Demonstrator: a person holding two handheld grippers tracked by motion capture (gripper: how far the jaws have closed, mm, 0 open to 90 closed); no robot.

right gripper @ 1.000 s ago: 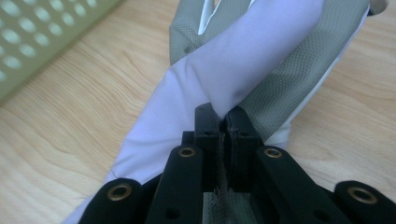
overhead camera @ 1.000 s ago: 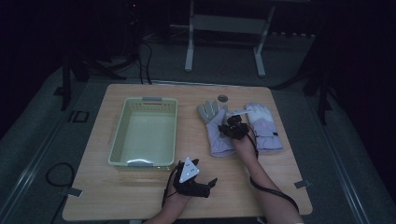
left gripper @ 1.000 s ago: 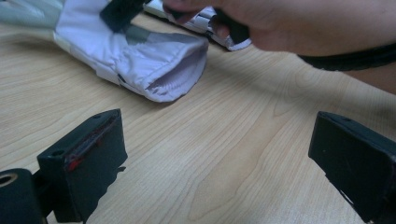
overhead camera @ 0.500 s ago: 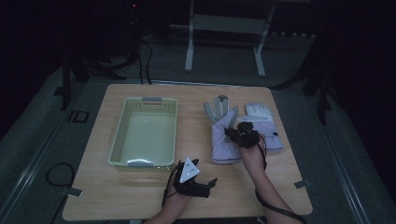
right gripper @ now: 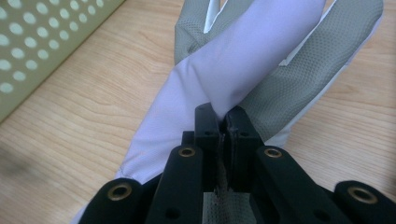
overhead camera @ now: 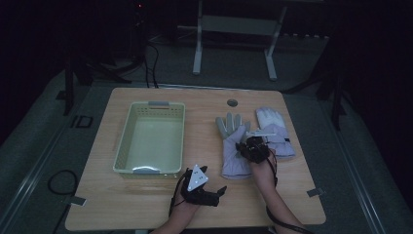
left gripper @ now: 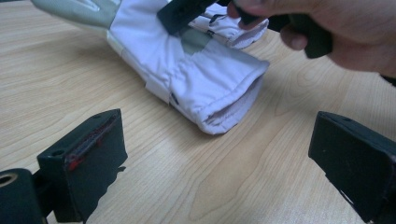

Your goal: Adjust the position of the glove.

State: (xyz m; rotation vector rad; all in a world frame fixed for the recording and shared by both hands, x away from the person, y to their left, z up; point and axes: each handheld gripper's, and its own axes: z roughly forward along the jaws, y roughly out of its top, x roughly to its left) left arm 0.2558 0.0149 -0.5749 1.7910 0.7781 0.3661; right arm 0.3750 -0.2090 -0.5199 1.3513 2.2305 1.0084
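glove (overhead camera: 234, 146) lies palm-up on desk, right half, fingers twd far edge, cuff twd near edge; 2nd glove (overhead camera: 273, 130) just beside it on right-edge side. right tongs (right gripper: 223, 122) shut tight on a pinch of glove fabric, mid-glove, fabric pulled up betw pads. left tongs (left gripper: 217, 158) wide open, nothing in them, near front edge, glove cuff just ahead of jaws. basket (overhead camera: 122, 161) on left half.

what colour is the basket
Pale green basket, its wall dotted with round holes; clearest in the high view.
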